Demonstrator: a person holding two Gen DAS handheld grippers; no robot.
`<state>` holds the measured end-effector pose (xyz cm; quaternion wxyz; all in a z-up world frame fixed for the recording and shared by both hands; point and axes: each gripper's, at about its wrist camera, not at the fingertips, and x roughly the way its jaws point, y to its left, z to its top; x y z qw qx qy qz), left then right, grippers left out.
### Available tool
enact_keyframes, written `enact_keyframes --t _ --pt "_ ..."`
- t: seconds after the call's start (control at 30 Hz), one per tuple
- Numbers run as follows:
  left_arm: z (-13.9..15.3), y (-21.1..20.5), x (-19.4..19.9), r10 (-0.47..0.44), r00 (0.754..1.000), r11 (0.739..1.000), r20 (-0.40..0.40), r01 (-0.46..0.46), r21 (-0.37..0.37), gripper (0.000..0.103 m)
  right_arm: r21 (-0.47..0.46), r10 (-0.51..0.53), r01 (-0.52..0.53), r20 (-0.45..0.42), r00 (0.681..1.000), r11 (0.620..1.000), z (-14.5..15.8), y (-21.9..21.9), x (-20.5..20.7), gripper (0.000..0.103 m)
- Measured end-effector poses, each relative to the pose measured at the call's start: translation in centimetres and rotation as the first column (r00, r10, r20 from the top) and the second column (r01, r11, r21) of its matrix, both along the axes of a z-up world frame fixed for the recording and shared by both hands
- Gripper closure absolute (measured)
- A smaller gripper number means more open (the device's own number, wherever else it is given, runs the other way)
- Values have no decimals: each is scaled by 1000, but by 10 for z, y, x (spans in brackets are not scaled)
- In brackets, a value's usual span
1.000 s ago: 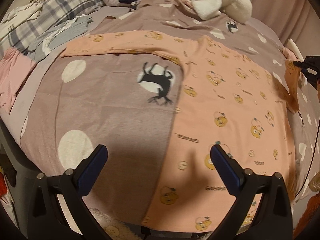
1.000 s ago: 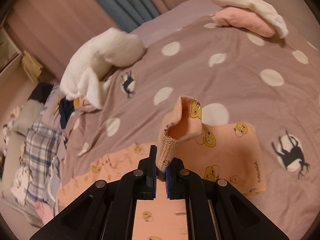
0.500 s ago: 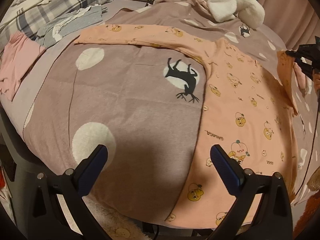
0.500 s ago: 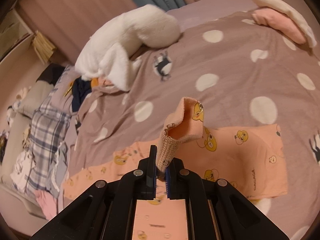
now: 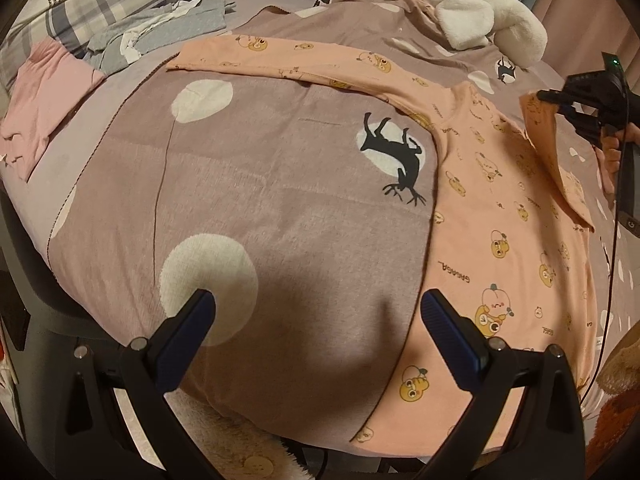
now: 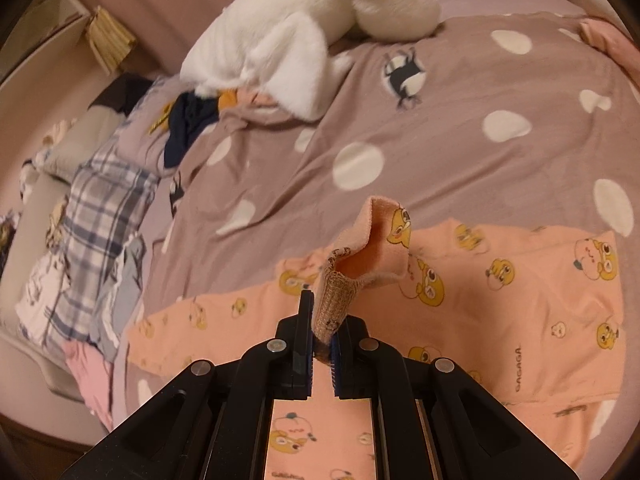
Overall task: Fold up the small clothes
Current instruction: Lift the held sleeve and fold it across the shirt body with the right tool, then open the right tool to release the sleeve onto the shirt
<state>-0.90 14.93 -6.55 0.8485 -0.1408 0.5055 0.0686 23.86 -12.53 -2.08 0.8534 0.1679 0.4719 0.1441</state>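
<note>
the right gripper (image 6: pixel 320 344) is clenched on the ribbed cuff (image 6: pixel 334 300) of the peach pyjama top (image 5: pixel 500 216) spread on the bed (image 5: pixel 260 208), folding the sleeve inward; next, lay it flat across the body; the left gripper (image 5: pixel 318 312) hangs released above the duvet

A shirt (image 5: pixel 500 208) lies spread on the bed cover (image 5: pixel 260 200), one sleeve (image 5: pixel 304 60) stretched flat toward the left in the left wrist view. The other sleeve (image 6: pixel 372 248) is raised off the bed, its cuff between the jaws of the right gripper (image 6: pixel 321 354) (over the shirt's body). The left gripper (image 5: pixel 318 320) hangs over the near edge of the cover, left of the shirt. Behind the shirt lies a fleece blanket (image 5: pixel 480 12); at far left, a heap of clothes (image 5: pixel 132 28).
</note>
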Motion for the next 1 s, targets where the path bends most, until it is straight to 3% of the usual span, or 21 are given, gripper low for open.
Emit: enact_keyframes --t 0.43,0.67,0.73,0.87,1.0 --pt "-8 9 2 20 1000 1000 -24 -20 -8 1 -28 146 -149 -84 986 988 -39 75 4 95" --pt "-13 14 1 33 999 999 -40 -33 -9 1 -37 165 -172 -143 976 984 -57 78 3 94" --pt "-13 14 1 35 999 999 -42 -36 -11 1 -21 196 -202 -161 967 979 -59 79 1 87" --pt "-13 13 1 36 999 999 -39 -37 -10 1 34 258 -256 -129 957 966 -53 82 -6 58" --pt "-13 10 -1 27 999 1000 -41 -27 -7 1 72 328 -322 -103 939 944 -46 90 -10 48"
